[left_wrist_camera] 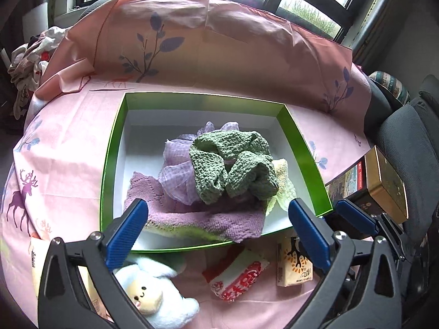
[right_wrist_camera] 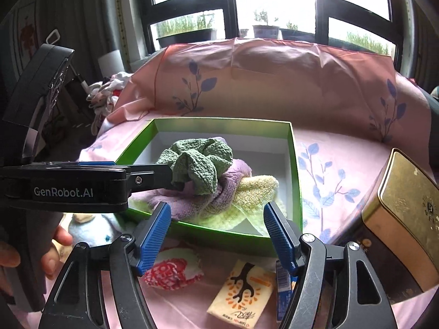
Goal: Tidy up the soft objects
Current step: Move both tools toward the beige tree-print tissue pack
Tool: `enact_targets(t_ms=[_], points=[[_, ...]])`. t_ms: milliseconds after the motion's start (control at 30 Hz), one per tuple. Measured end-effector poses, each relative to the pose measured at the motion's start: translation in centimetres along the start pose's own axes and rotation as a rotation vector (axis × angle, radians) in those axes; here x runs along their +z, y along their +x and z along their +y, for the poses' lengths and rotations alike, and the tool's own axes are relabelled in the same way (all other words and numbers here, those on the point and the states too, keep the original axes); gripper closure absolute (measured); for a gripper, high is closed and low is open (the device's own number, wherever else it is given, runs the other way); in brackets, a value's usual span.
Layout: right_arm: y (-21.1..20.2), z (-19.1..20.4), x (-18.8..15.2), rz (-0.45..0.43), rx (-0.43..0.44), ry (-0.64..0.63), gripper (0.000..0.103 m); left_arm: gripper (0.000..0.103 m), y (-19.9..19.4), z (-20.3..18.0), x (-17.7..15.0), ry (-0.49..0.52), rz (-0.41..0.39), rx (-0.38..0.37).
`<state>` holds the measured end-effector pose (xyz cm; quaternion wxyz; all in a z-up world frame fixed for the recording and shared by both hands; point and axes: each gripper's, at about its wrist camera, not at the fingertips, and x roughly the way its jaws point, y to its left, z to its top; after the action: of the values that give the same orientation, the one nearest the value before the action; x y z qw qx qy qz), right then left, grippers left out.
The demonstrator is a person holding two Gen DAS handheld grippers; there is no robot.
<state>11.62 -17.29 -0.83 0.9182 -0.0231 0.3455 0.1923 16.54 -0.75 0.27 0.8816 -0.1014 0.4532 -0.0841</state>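
A green box (left_wrist_camera: 109, 164) with a white inside holds a green knitted cloth (left_wrist_camera: 233, 161), a lilac gauze cloth (left_wrist_camera: 175, 164), a purple towel (left_wrist_camera: 192, 216) and a pale yellow towel (left_wrist_camera: 285, 181). My left gripper (left_wrist_camera: 218, 230) is open and empty above the box's near edge. A white-blue plush toy (left_wrist_camera: 153, 296), a red-white packet (left_wrist_camera: 236, 277) and a yellow tissue pack (left_wrist_camera: 293, 266) lie on the pink cloth below it. My right gripper (right_wrist_camera: 218, 235) is open and empty before the box (right_wrist_camera: 296, 181). The tissue pack (right_wrist_camera: 241, 296) and red-white packet (right_wrist_camera: 172, 271) lie under it.
The left gripper's body (right_wrist_camera: 68, 183) reaches across the right wrist view towards the green cloth (right_wrist_camera: 200, 164). A gold tin (right_wrist_camera: 403, 219) stands at the right. A pile of clothes (left_wrist_camera: 30, 57) lies far left. A pink cloth-covered backrest (left_wrist_camera: 219, 41) rises behind the box.
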Motion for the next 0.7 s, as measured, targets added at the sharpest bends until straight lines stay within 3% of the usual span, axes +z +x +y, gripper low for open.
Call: enact_targets(t_ms=[200,700], points=[[-2.8,-0.2,-1.0,-0.035,0.001,0.029,0.030,0.001,-2.0,-0.8,-1.3,0.028,-0.028,0.031],[-8.1,0.0,-4.5,-0.066,0.050,0.070,0.030,0.001,-8.0,-1.4,-7.0,0.006,-0.079,-0.016]])
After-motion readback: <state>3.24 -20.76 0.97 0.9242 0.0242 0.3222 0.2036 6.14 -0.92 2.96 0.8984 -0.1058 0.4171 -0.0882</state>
